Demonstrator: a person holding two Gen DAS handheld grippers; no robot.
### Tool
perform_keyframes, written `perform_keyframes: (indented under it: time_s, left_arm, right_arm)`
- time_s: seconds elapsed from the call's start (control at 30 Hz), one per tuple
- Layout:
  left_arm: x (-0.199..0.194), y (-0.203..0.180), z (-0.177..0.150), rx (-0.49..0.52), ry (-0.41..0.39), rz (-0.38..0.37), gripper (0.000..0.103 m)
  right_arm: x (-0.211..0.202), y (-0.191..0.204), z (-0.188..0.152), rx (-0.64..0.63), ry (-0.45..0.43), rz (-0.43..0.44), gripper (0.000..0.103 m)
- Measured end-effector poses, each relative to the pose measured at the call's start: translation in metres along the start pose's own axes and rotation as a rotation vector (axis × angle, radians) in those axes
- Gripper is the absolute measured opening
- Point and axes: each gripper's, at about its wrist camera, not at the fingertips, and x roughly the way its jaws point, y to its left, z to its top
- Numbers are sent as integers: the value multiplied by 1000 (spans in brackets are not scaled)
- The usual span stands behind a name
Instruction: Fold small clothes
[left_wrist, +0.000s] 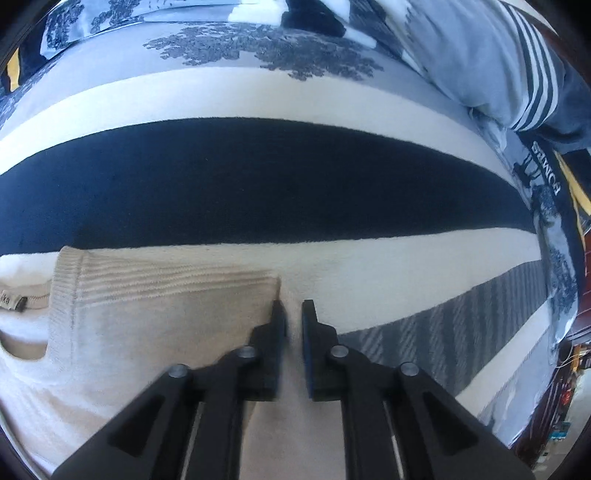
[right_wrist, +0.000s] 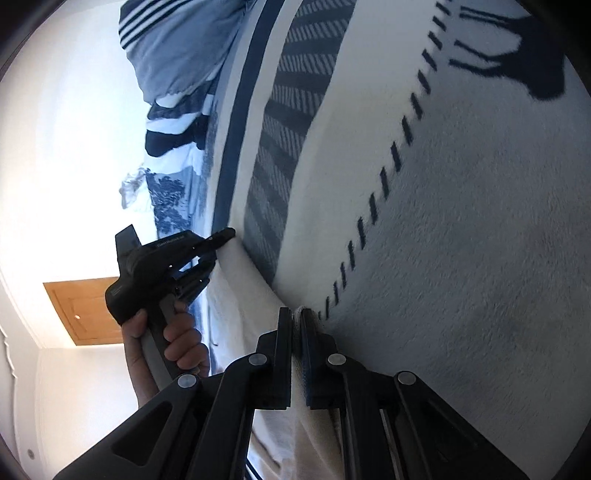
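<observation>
- The cream knit garment (left_wrist: 155, 325) lay flat on the striped blanket (left_wrist: 258, 184) covering the bed, filling the left wrist view from 7 to 9 o'clock, its ribbed hem running up to a corner just left of the jaw tips.
- The left hand-held gripper (left_wrist: 293, 314) stood narrowly parted right at that corner, nothing pinched between its pads; it looked set to take the edge or fresh off it.
- The right hand-held gripper (right_wrist: 296, 321) was clamped tight on a fold of the cream fabric, likely holding one corner for the fold.
- A hand (right_wrist: 173, 343) at 8 o'clock in the right view carried the other tool.
- Open blanket stretched clear toward 12 o'clock; a bundled bluish cloth (left_wrist: 480, 55) sat well off at 1 o'clock, so folding room looked ample.
</observation>
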Motion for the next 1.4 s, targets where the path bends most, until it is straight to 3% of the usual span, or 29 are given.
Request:
perform_keyframes:
  time_s: [0.03, 0.1, 0.23, 0.3, 0.4, 0.5, 0.57, 0.6, 0.7, 0.77, 0.83, 0.87, 0.9, 0.97, 1.03, 1.13, 1.2, 1.33, 1.4]
  left_arm:
    - [-8, -1, -1, 3, -23, 25, 40]
    - [-31, -3, -4, 33, -89, 16, 48]
    - [-60, 13, -24, 42, -129, -35, 51]
    - [-61, 26, -39, 39, -105, -29, 51]
    - [-55, 41, -71, 36, -64, -35, 51]
    - [-51, 47, -111, 42, -38, -65, 39]
    - [-46, 47, -131, 78, -23, -26, 14]
    - [-45, 48, -136, 99, -37, 19, 6]
    - [-69, 58, -154, 35, -57, 0, 6]
    - [-108, 65, -182, 50, -115, -39, 9]
    - [-147, 80, -212, 52, -156, -46, 29]
    - [-168, 92, -230, 41, -191, -46, 36]
    - [-189, 106, -250, 29, -232, -24, 46]
    - [-224, 134, -290, 16, -284, 52, 48]
    - [-242, 166, -336, -42, -274, 68, 48]
    - [-242, 210, -400, -125, -230, 2, 48]
    - [-229, 227, -430, -191, -197, -27, 48]
    - [-194, 245, -475, -308, -175, -200, 48]
    - [-182, 248, -486, -366, -153, -293, 44]
  right_arm:
    - [-2, -4, 1, 12, -8, -27, 7]
    - [-9, -12, 4, 39, -45, -50, 8]
    - [-24, 2, 3, -31, -84, -39, 21]
    - [-21, 8, 1, -59, -59, -4, 36]
    - [-11, 5, -3, -48, -24, -14, 36]
    - [0, -4, -2, -23, 6, -53, 33]
    - [0, 0, -2, -47, 7, -72, 32]
    - [1, 5, -2, -76, 4, -97, 29]
    - [3, 13, -3, -134, 1, -145, 28]
    - [0, 22, -2, -186, -7, -174, 28]
    - [-10, 31, -1, -240, -38, -162, 30]
    - [-17, 37, -3, -276, -51, -152, 36]
    - [-21, 42, -6, -305, -59, -140, 50]
    - [-29, 51, -16, -359, -51, -109, 63]
    - [-40, 60, -39, -419, -26, -87, 63]
    - [-58, 76, -89, -521, 7, -63, 63]
    - [-64, 82, -129, -578, 74, -21, 62]
    - [-81, 48, -232, -585, 237, 59, 63]
    - [-77, 20, -272, -557, 296, 44, 63]
